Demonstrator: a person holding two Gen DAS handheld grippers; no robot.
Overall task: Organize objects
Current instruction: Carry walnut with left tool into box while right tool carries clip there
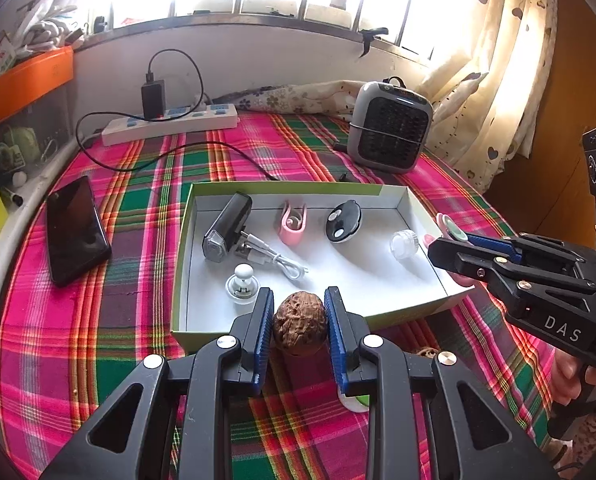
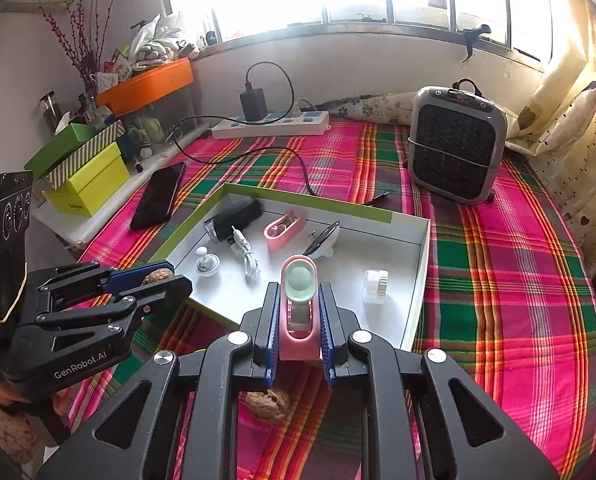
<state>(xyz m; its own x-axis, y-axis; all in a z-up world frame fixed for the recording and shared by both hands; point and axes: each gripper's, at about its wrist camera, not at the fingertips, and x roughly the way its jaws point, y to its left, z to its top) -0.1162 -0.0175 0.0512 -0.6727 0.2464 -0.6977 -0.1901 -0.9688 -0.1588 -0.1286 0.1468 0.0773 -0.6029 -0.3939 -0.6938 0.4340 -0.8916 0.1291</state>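
My left gripper (image 1: 299,304) is shut on a brown walnut (image 1: 298,326) just above the near rim of the open white box (image 1: 393,316). It also shows in the right wrist view (image 2: 170,276). My right gripper (image 2: 298,292) is shut on a pink tool with a mint green tip (image 2: 298,300), held over the box's near right corner; it also shows in the left wrist view (image 1: 437,246). In the box lie a black light (image 1: 228,226), a white cable (image 1: 278,258), a pink clip (image 1: 292,224), a black disc (image 1: 343,222), a clear jar (image 1: 405,244) and a white knob (image 1: 242,284).
A second walnut (image 2: 268,404) lies on the plaid cloth (image 2: 497,280) under my right gripper. A black phone (image 1: 76,230) lies left of the box. A grey heater (image 1: 389,126) and a power strip (image 1: 170,124) with a charger stand at the back. Boxes (image 2: 86,172) crowd the left shelf.
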